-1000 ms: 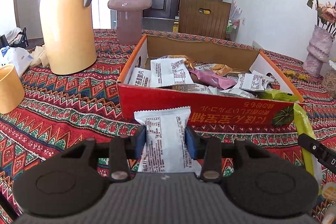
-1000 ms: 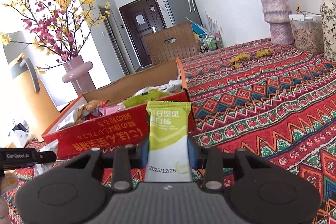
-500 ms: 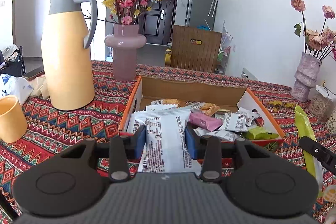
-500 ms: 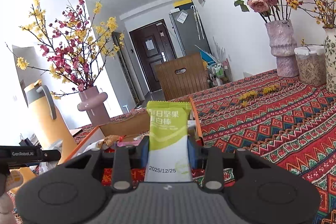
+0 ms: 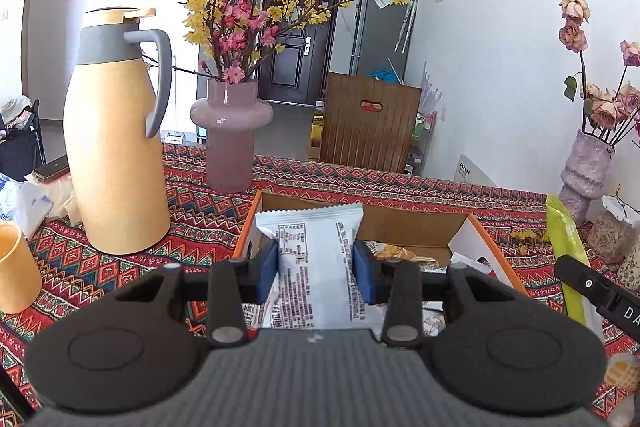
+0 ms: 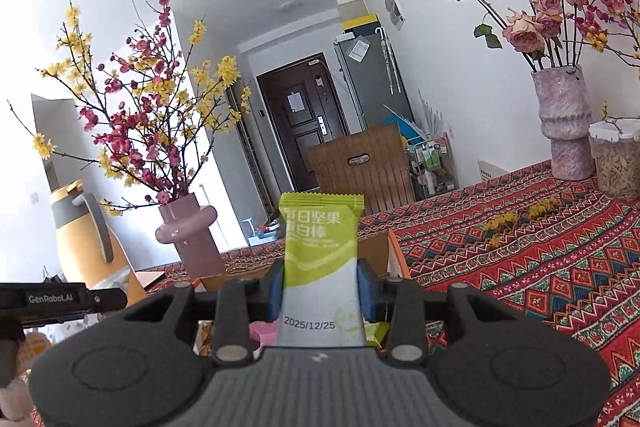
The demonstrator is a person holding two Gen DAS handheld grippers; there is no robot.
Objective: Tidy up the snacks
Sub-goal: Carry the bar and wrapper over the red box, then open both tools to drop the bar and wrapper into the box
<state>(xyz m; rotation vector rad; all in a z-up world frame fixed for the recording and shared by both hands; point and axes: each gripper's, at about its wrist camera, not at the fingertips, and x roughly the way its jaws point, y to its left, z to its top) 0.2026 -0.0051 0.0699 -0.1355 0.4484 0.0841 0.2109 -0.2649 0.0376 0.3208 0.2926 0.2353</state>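
Observation:
My left gripper (image 5: 316, 269) is shut on a white snack packet (image 5: 316, 275) with printed text and holds it above the open cardboard snack box (image 5: 412, 223) with orange edges. Several wrapped snacks lie in the box. My right gripper (image 6: 322, 293) is shut on a green and white snack bar packet (image 6: 322, 259) dated 2025/12/25, held above the box's right end (image 6: 394, 255). That green packet also shows at the right of the left wrist view (image 5: 566, 251). The left gripper's body shows at the left edge of the right wrist view (image 6: 60, 301).
A tan thermos jug (image 5: 114, 147) and a pink vase of flowers (image 5: 230, 139) stand left of and behind the box on the patterned tablecloth (image 6: 540, 267). A tan cup (image 5: 14, 267) is at far left. A rough pink vase (image 6: 564, 131) and a jar (image 6: 614, 159) stand at right.
Both grippers have risen with their packets and moved over the box. The box now sits lower in both views, partly hidden behind the grippers.

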